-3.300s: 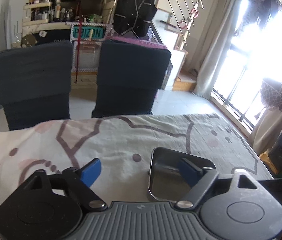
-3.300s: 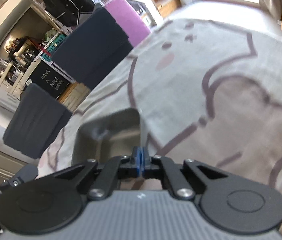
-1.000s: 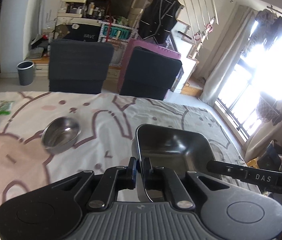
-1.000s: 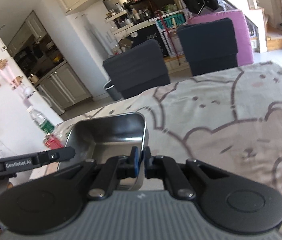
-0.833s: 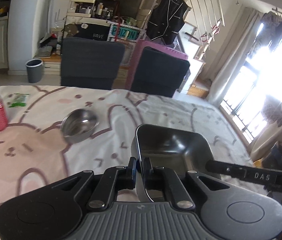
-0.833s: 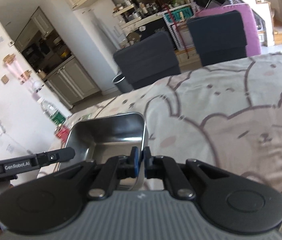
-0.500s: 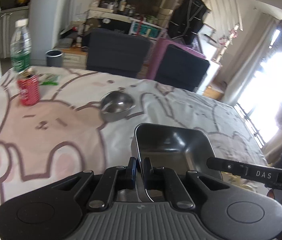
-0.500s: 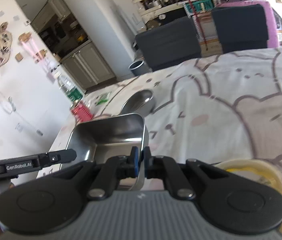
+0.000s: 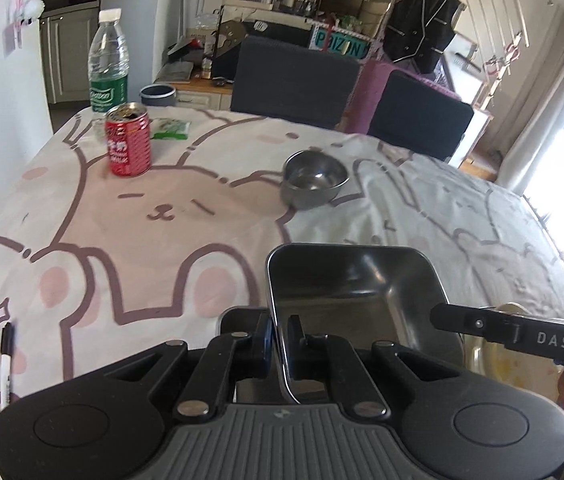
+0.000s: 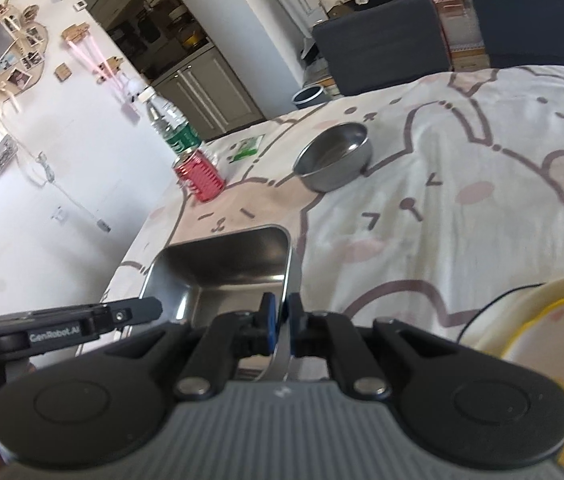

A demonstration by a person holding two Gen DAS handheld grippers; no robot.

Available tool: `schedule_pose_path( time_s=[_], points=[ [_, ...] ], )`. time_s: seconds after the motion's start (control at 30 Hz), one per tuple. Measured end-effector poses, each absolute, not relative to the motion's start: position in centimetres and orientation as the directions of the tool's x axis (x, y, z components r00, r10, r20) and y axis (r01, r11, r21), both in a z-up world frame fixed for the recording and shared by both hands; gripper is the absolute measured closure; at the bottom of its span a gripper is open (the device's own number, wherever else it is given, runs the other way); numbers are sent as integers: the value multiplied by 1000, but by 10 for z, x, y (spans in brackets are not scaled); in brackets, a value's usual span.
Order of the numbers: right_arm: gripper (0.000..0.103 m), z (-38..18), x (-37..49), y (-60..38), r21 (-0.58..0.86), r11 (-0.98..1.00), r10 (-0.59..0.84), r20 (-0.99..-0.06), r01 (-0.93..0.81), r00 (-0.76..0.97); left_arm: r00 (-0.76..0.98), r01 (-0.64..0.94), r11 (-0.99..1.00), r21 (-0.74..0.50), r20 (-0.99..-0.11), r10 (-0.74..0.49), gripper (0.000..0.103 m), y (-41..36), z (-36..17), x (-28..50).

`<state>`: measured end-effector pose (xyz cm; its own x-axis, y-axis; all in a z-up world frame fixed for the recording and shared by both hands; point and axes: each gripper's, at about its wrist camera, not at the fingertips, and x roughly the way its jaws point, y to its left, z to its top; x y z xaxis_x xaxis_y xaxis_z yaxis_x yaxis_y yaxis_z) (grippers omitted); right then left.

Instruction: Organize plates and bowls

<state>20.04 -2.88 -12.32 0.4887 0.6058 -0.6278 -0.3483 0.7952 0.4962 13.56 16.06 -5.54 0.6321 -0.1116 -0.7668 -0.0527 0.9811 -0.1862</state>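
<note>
A rectangular steel tray (image 9: pixel 346 280) (image 10: pixel 226 272) hangs above the table between both grippers. My left gripper (image 9: pixel 279 334) is shut on its left rim, and my right gripper (image 10: pixel 281 312) is shut on its right rim. A round steel bowl (image 9: pixel 314 178) (image 10: pixel 334 160) stands farther back on the cloth. At the near right is a cream bowl with a yellow rim (image 10: pixel 538 336), whose edge (image 9: pixel 510 356) shows behind the right gripper's arm in the left wrist view.
A red can (image 9: pixel 128 140) (image 10: pixel 199 178) and a water bottle (image 9: pixel 108 64) (image 10: pixel 170 124) stand at the table's far left corner beside a green packet (image 9: pixel 170 128). A pen (image 9: pixel 5 360) lies near the left edge. Two dark chairs (image 9: pixel 294 76) stand behind the table.
Both grippers have carried the tray leftward and lower over the table. The can, bottle and round bowl have come into view, and the cream bowl has appeared at the near right.
</note>
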Motion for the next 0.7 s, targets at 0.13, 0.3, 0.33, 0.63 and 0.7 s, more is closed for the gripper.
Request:
schedule_pose_path(
  time_s=[0.13,0.3,0.33,0.63,0.7],
  points=[
    [94,-129,198,-19,502,787,616,-630,-357,472,621,-70,983,-172,-778,-92,95,166,-59,136],
    [94,-136,194,-7,490,789,615,-647,-372,452,598,-74,987,-140,-799,-68,92,170,-66,140],
    [94,-138,194,-5,486,789,614,-650,-375,449,591,-77,988,-133,-804,-62,92,170,-68,141],
    [93,-141,191,10,454,793,605,-662,-407,441,508,-75,996,-42,-861,2,91,168,-90,150],
    [93,-140,191,10,450,793,605,-662,-411,442,497,-69,997,-29,-868,9,91,166,-93,152]
  ],
)
